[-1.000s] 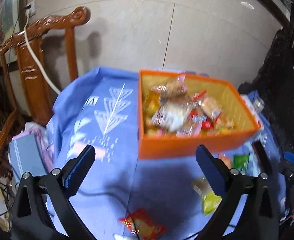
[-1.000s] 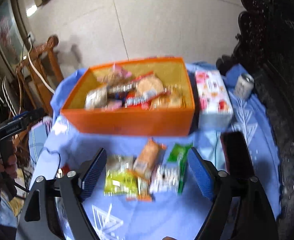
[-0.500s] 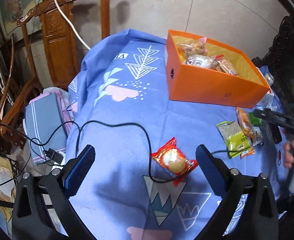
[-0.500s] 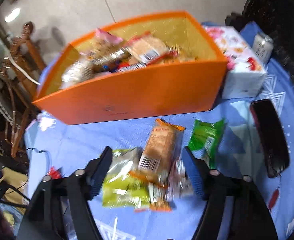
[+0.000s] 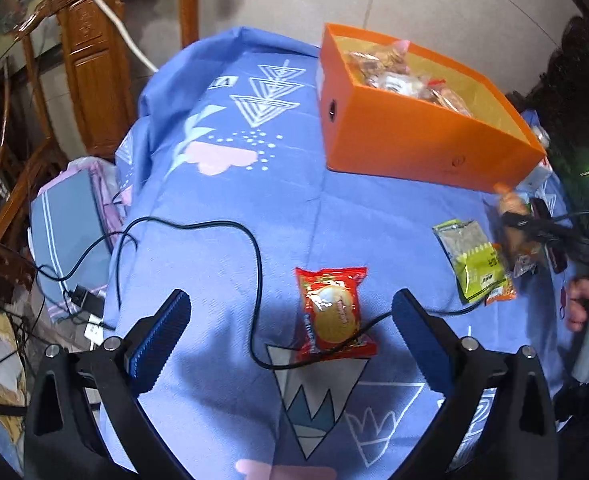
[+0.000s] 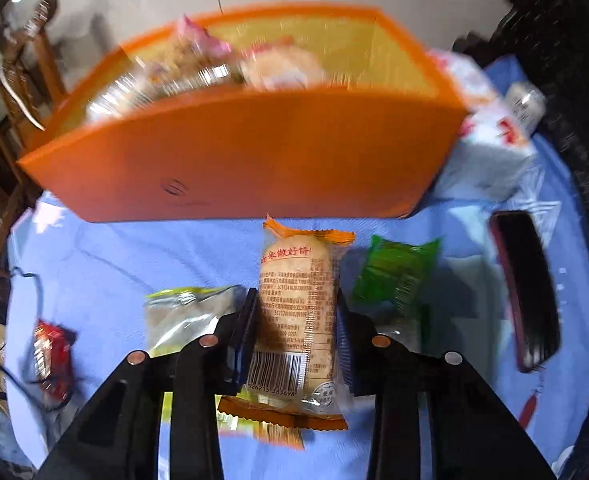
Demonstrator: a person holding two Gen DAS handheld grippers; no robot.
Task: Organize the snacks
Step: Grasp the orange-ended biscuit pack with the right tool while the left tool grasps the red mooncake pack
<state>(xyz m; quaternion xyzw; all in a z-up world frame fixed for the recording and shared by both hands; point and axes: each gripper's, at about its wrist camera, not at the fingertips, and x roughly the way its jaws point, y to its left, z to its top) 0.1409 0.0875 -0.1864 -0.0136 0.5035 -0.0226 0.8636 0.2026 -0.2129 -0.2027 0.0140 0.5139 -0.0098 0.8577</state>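
Rice-cracker packet [image 6: 296,312] sits at lower centre, long axis pointing up-frame toward the orange box [image 6: 238,160], pinched between the right gripper's [image 6: 296,322] closed-in fingers. Left gripper [image 5: 288,322] gapes wide, holding nothing, over a blue patterned cloth [image 5: 222,216]; wooden chair [image 5: 90,60] upper left.

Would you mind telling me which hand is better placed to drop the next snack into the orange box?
The right. Its tool is shut on the orange-wrapped rice cracker, directly in front of the orange box. The left tool is open and empty above the red snack packet, farther from the box.
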